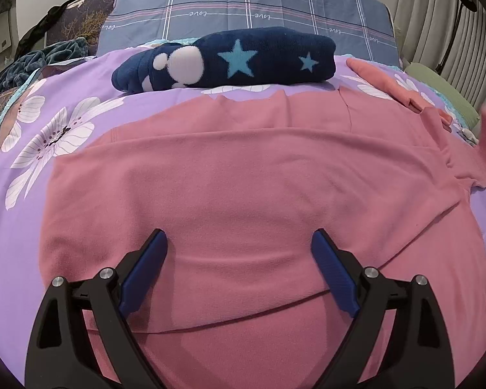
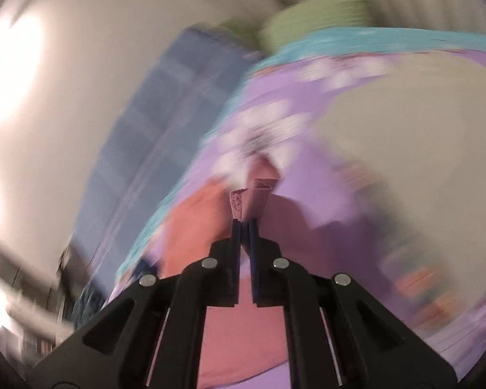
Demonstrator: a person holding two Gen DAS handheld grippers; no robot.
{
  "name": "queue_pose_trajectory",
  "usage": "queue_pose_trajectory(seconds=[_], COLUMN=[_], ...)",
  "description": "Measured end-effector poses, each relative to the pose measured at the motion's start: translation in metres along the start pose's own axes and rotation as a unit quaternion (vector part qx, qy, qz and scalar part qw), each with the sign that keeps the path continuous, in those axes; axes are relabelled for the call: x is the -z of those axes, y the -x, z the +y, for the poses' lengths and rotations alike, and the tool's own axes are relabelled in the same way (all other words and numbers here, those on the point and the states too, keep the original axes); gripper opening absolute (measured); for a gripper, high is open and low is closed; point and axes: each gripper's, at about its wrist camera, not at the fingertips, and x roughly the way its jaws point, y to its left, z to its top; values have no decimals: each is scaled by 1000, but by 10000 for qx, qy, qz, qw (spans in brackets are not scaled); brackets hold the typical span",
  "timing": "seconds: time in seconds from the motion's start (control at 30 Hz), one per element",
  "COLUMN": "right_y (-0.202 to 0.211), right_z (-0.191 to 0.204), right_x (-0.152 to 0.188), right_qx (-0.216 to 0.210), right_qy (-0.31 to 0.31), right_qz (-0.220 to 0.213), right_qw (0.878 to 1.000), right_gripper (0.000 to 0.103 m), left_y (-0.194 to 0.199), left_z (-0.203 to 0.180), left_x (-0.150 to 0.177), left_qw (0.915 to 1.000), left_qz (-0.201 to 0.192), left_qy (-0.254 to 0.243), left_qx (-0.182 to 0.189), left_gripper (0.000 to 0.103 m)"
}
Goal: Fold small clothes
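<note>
The right gripper point(image 2: 244, 223) is closed on a corner of the pink garment point(image 1: 230, 178), and the cloth edge is seen pinched between its blue pads; this view is strongly blurred. The left gripper point(image 1: 239, 243) is held wide open above the garment body, with nothing gripped. The garment is spread on the purple flowered bedsheet point(image 1: 32, 175), just in front of a folded navy star blanket point(image 1: 243, 58). A side fold seems to be in hand. Next, the pinched part should probably be carried over the body and laid flat.

Left claw point(image 1: 239, 240), right claw point(image 2: 244, 227): black frames, blue pads, silver pivot screws.
</note>
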Motion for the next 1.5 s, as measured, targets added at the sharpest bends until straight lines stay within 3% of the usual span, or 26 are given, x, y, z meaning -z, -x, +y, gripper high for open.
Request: queue_pose_trajectory(seconds=[0.07, 0.23, 0.37, 0.5, 0.53, 0.7, 0.77, 0.83, 0.87, 0.93, 1.1, 1.2, 1.3, 1.33, 1.37, 1.4, 1.5], right_y=[-18, -67, -96, -111, -109, -94, -101, -106, -107, -108, -102, -93, -87, -87, -88, -89, -92], right_z=[51, 153, 184, 177, 173, 156, 147, 138, 131, 119, 113, 120, 111, 102, 95, 88, 77], right_x=[37, 149, 219, 252, 256, 251, 252, 256, 257, 262, 263, 263, 262, 260, 257, 254, 250], right_qx=[-443, -1371, -1263, -1231, -1194, -922, -736, -563, -566, -718, -860, -593, -398, -525, -657, -768, -912], right_qy=[573, 1698, 2389, 2561, 2627, 2647, 2588, 2615, 2578, 2418, 2349, 2737, 2860, 2674, 2451, 2230, 1803], right_qz=[372, 1497, 2097, 2775, 2781, 2520, 2503, 2460, 2466, 2384, 2249, 2143, 2160, 2202, 2246, 2291, 2321], right_qw=[9967, 9643, 9397, 9177, 9162, 9262, 9300, 9316, 9325, 9378, 9417, 9358, 9327, 9366, 9408, 9444, 9515], right_gripper=[5, 5, 5, 12, 14, 15, 15, 15, 15, 14, 14, 14, 14, 14, 14, 13, 7], left_y=[0, 0, 0, 1, 1, 4, 11, 18, 21, 21, 3, -21, -32, -33, -35, -35, -23], left_z=[1, 2, 4, 6, 7, 8, 11, 14, 13, -1, -52, -75, -86, -88, -92, -95, -99], left_x=[0, 0, 0, 1, 1, 1, 0, -2, -5, -13, -30, -37, -46, -48, -52, -54, -62], left_qw=[10000, 10000, 9998, 9996, 9995, 9991, 9980, 9927, 9864, 9809, 9809, 9828, 9836, 9833, 9825, 9815, 9824], left_qz=[-13, -28, -45, -62, -65, -106, -193, -239, -223, -161, 118, 351, 307, 305, 305, 346, 165], left_qy=[20, 53, 96, 140, 151, 195, 333, 632, 768, 619, -100, -218, -191, -199, -269, -312, -387], left_qx=[29, 79, 154, 245, 272, 356, 497, 997, 1435, 1837, 1941, 1799, 1769, 1783, 1819, 1859, 1819], left_gripper=[91, 91, 92, 93, 93, 94, 83, 71, 66, 61, 58, 58, 58, 44, 14, 1, 1])
